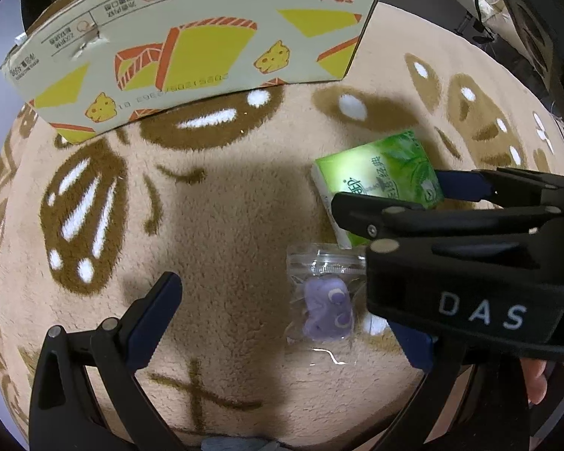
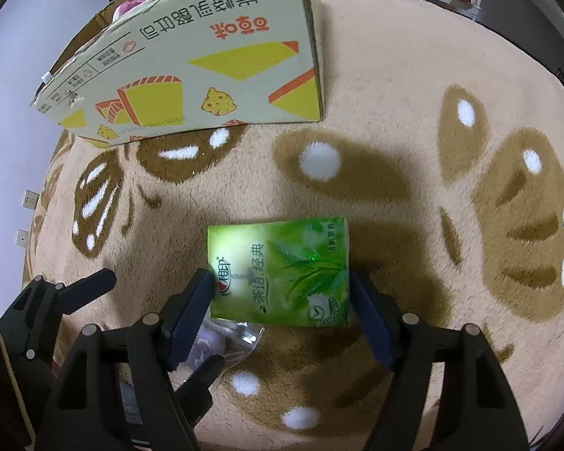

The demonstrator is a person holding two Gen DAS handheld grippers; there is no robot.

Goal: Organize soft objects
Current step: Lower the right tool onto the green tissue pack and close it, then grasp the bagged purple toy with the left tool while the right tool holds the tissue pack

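Left claw [image 1: 285,323] sits nearest the lens in its own view, jaws spread wide with nothing pinched; bare rug [image 1: 222,225] lies between them, and the clear bag [image 1: 325,297] with a purple soft piece [image 1: 329,310] inside lies flat just inside the right-hand finger. Left of that: open pile, brown and white pattern, free up to the cardboard box [image 1: 191,49]. Box stands at the far left on the rug, printed in yellow and orange; its top is open and something pink [image 2: 129,5] shows over the rim in the right wrist view, contents otherwise hidden. Centre: green tissue pack [image 2: 280,272] lies flat on the rug, near edge just beside the clear bag, overlap unclear. Right claw [image 2: 282,315] straddles the pack, one blue pad on each short side; the left pad touches the pack's corner, the right pad stands just off the edge, so not pinching. Right of the pack: rug is clear to its curved border; dark clutter lies beyond.
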